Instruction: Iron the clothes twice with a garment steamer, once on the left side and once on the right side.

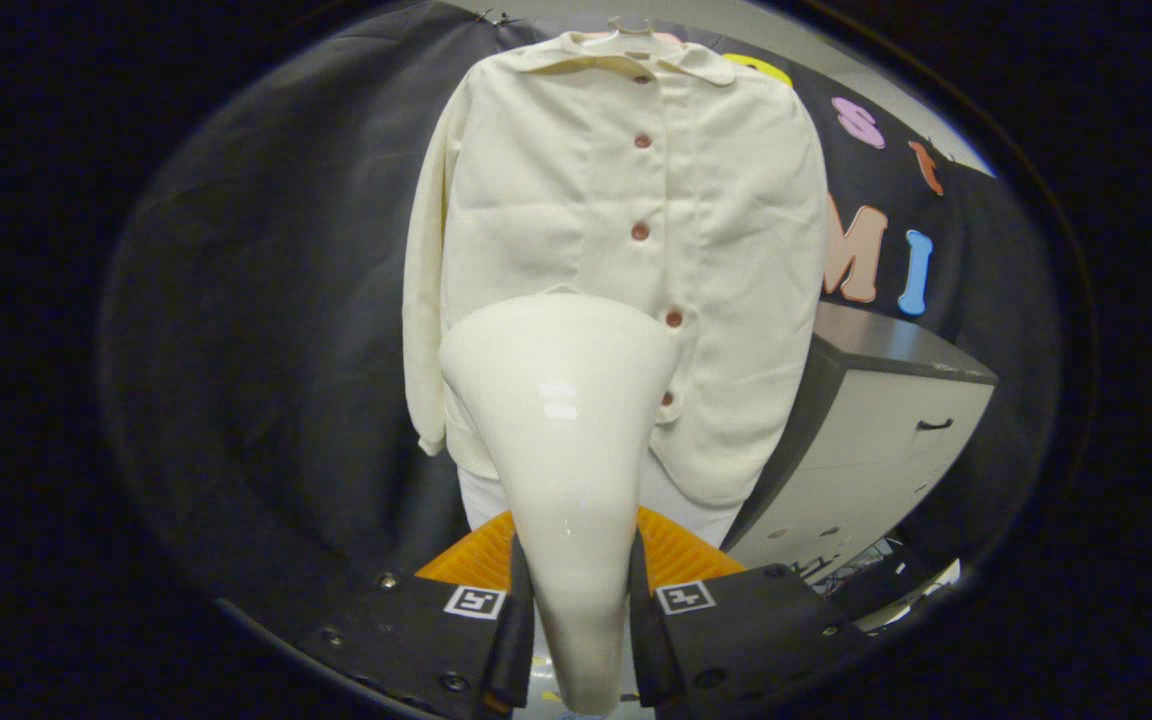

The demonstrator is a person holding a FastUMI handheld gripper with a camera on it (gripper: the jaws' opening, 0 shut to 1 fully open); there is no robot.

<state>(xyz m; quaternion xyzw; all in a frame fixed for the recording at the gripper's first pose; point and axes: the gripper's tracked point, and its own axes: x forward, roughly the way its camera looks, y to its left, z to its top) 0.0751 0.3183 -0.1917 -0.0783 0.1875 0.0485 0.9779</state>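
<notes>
**userA:** Looking down the gripper (576, 600) here, both fingers (513, 630) are clamped tight on the narrow neck of the garment steamer (561, 420), one on each side. The glossy cream head flares out wide just ahead of them and points up at the shirt.

**userB:** And where's the shirt sitting?

**userA:** The cream button-up shirt (626, 260) hangs on a hanger (631, 30) against the dark booth wall, right beyond the steamer head. Reddish-brown buttons (641, 231) run down the middle. The steamer head covers the lower part of the shirt's left-of-centre panel, and I can't tell if it's actually touching the fabric or just close.

**userB:** Anything in the way?

**userA:** A grey cabinet (876, 440) with a dark top and a small drawer handle (934, 424) stands just right of the shirt; the shirt's right hem overlaps its near corner. Some tangled cables (861, 560) sit low beside it. One sleeve (423, 300) hangs loose down the left edge of the shirt.

**userB:** Room to move?

**userA:** Left of that sleeve it's plain dark cloth, wide open. Right side is tighter because of the cabinet. Upper chest and collar (636, 60) are uncovered above the steamer head.
</notes>
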